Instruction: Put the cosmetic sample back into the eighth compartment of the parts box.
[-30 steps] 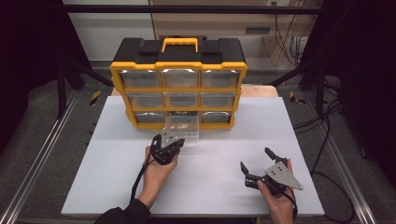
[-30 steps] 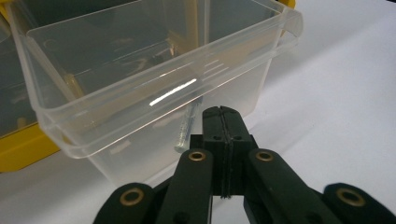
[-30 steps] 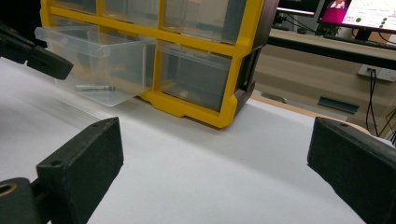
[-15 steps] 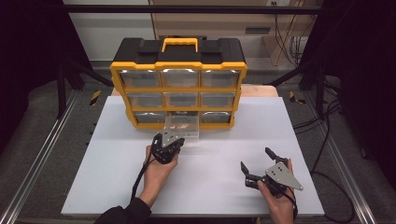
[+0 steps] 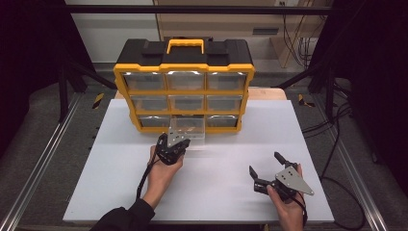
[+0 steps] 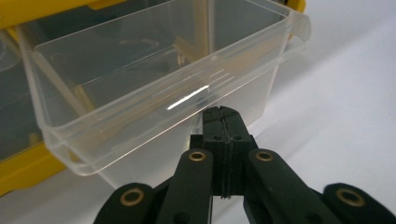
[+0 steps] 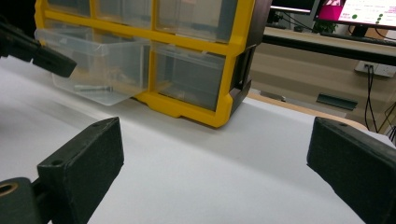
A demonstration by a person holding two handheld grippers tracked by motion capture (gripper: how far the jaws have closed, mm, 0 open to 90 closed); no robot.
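Nothing moved: shut left gripper [image 5: 179,142] against pulled-out drawer [image 5: 188,129] of organizer [image 5: 184,85]; right gripper [image 5: 266,169] wide open, empty.

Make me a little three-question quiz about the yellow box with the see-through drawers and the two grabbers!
1. True or false: the left gripper has its jaws shut at the front of the pulled-out clear drawer.
2. Which drawer of the yellow-and-black organizer is pulled out? A) top left B) bottom middle C) middle right
3. Fill in: the right gripper has its jaws ____ above the white table.

Key: 1 true; 2 B; 3 open, holding nothing.
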